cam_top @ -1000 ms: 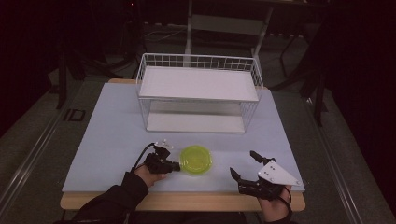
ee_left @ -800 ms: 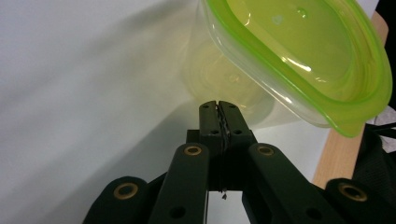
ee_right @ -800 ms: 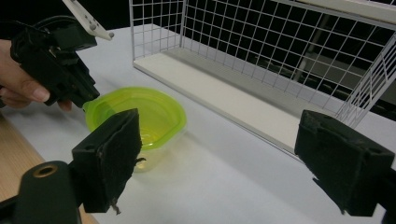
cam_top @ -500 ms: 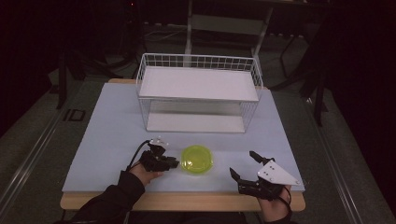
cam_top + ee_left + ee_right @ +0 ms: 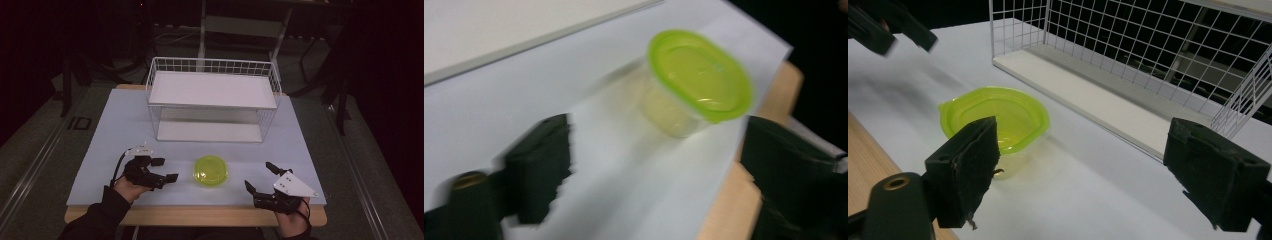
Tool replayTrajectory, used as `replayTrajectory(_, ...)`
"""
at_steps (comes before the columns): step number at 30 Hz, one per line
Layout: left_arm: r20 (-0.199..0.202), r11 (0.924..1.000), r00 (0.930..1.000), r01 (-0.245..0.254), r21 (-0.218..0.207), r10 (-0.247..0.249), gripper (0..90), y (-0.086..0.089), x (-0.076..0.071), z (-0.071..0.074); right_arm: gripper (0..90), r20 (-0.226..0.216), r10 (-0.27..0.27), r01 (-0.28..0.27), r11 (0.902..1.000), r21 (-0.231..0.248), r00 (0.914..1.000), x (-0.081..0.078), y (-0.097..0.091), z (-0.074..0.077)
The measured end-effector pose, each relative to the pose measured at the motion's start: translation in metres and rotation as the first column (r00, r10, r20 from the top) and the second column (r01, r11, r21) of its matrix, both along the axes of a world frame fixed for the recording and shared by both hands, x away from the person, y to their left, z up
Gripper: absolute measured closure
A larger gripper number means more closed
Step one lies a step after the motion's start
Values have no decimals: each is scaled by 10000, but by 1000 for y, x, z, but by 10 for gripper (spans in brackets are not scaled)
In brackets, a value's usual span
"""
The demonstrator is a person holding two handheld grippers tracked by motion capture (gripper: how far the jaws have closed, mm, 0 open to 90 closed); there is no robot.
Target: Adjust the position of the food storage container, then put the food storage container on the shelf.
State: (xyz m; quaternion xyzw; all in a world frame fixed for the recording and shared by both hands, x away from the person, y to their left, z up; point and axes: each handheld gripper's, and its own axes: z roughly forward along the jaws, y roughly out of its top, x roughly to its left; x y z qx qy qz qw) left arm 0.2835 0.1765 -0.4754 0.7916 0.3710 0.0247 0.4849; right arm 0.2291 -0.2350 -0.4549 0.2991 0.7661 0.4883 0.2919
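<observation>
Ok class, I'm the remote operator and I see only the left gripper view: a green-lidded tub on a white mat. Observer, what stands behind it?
Observer: A white wire rack stands at the back of the mat, apart from the tub.
Operator: Anything on it?
Observer: No. Its two shelves are both bare in the high view.
Operator: Where is the other hand-held gripper?
Observer: The right hand-held gripper is near the mat's front edge, to the right of the tub. Its jaws are open with nothing between them.
</observation>
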Motion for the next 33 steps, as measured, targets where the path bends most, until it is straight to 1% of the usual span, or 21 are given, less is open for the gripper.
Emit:
replayTrajectory(1, 248, 9998, 9997, 46, -171, -42, 123, 2, -3, 3, 144, 4, 13, -13, 10000, -33, 10000, 0, 0, 0)
replayTrajectory(2, 379, 9995, 9993, 61, -296, -50, 114, 4, -6, 6, 144, -7, 28, -28, 10000, -57, 10000, 0, 1, 0)
replayTrajectory(4, 516, 9972, 9987, 66, -748, -27, 70, 7, -12, 10, 144, -58, 28, -29, 10000, -81, 10000, 0, 2, 0)
replayTrajectory(6, 885, 9964, 9961, 94, -840, -19, 16, 8, -19, 13, 143, -122, 18, -19, 10000, -79, 9999, 0, 2, 1)
replayTrajectory(8, 1124, 9975, 9935, -86, -703, 165, 10, 5, -26, 14, 138, -256, -75, 74, 10000, -28, 9996, 0, 1, 2)
replayTrajectory(10, 1189, 9952, 9924, -194, -959, 308, 11, 3, -31, 14, 134, -330, -99, 97, 9999, -54, 9994, 1, 1, 2)
replayTrajectory(11, 1568, 9922, 9864, -296, -1208, 485, 11, 1, -35, 15, 134, -386, -143, 140, 9999, -80, 9992, 0, 1, 3)
replayTrajectory(12, 1642, 9924, 9855, -229, -1211, 428, 11, 1, -36, 15, 134, -433, -184, 182, 9998, -58, 9989, 0, 1, 4)
replayTrajectory(14, 1912, 9912, 9815, 133, -1313, 122, 11, -2, -38, 19, 135, -482, -203, 202, 9998, -25, 9986, -1, 1, 6)
replayTrajectory(15, 1912, 9912, 9815, 133, -1313, 122, 11, -2, -38, 19, 135, -482, -203, 202, 9998, -25, 9986, -1, 1, 6)
replayTrajectory(16, 1856, 9864, 9817, 699, -1484, -417, 11, -6, -37, 23, 134, -446, -203, 200, 9998, -79, 9988, -1, 1, 8)
replayTrajectory(17, 1893, 9873, 9805, 793, -1377, -523, 12, -9, -37, 26, 132, -461, -91, 87, 9999, -86, 9989, -2, 2, 12)
replayTrajectory(18, 2113, 9879, 9759, 833, -1312, -542, 12, -11, -38, 27, 129, -366, -26, 24, 10000, -53, 9993, -2, 2, 14)
replayTrajectory(19, 2113, 9879, 9759, 833, -1312, -542, 12, -11, -38, 27, 129, -366, -26, 24, 10000, -53, 9993, -2, 2, 14)
replayTrajectory(20, 2273, 9884, 9715, 955, -1177, -668, 12, -16, -38, 31, 127, -352, 51, -52, 10000, -42, 9994, -2, 3, 16)
replayTrajectory(22, 2212, 9851, 9718, 1120, -1303, -812, 12, -21, -38, 34, 122, -113, 171, -174, 9995, -249, 9998, -1, 5, 21)
replayTrajectory(25, 1779, 9821, 9788, 1270, -1388, -1014, 12, -28, -36, 41, 130, -242, 213, -226, 9983, -535, 9995, 2, 7, 26)
replayTrajectory(26, 1705, 9826, 9798, 1279, -1343, -1042, 12, -30, -34, 43, 132, -362, 255, -272, 9984, -495, 9990, 3, 8, 28)
replayTrajectory(27, 1720, 9859, 9804, 1179, -1188, -965, 12, -32, -33, 45, 132, -493, 325, -346, 9985, -419, 9983, 5, 8, 30)
replayTrajectory(29, 1857, 9913, 9783, 1079, -755, -924, 12, -37, -30, 48, 131, -641, 450, -469, 9985, -276, 9969, 9, 9, 33)
replayTrajectory(33, 1714, 9934, 9815, 972, -614, -855, 12, -45, -21, 51, 124, -975, 629, -636, 9980, -38, 9932, 18, 11, 39)
